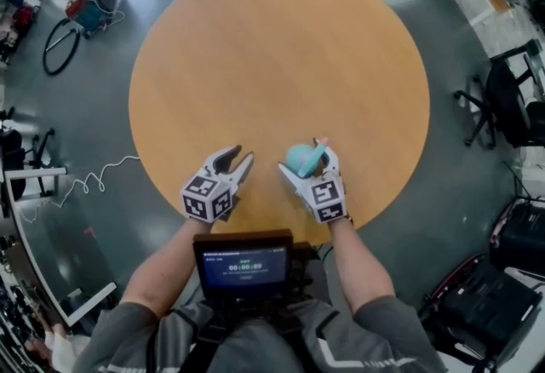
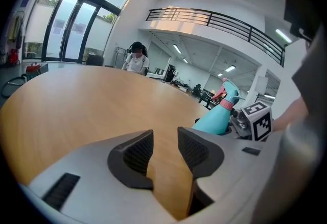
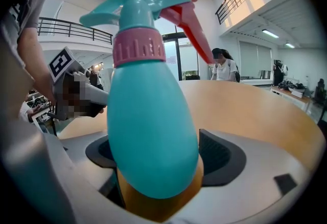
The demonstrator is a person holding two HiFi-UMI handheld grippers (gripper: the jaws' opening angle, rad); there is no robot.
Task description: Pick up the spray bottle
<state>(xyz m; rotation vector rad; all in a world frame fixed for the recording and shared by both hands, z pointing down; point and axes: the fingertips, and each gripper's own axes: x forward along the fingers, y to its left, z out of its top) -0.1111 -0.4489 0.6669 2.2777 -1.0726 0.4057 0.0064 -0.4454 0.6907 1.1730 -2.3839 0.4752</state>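
Observation:
A teal spray bottle (image 1: 300,161) with a pink collar and a red trigger stands upright near the front edge of the round wooden table (image 1: 281,56). My right gripper (image 1: 304,157) is shut on its body. In the right gripper view the bottle (image 3: 150,115) fills the space between the jaws, and both pads (image 3: 217,156) lie against its sides. Whether its base rests on the table I cannot tell. My left gripper (image 1: 242,155) hovers just to the left, open and holding nothing. In the left gripper view the left gripper (image 2: 165,141) shows bare wood between its pads, with the bottle (image 2: 217,115) off to the right.
A small screen (image 1: 243,265) hangs at the person's chest. Black office chairs (image 1: 502,99) stand right of the table, a bicycle (image 1: 72,22) and a white cable (image 1: 94,180) lie on the floor at left. A person (image 2: 136,59) sits beyond the far edge.

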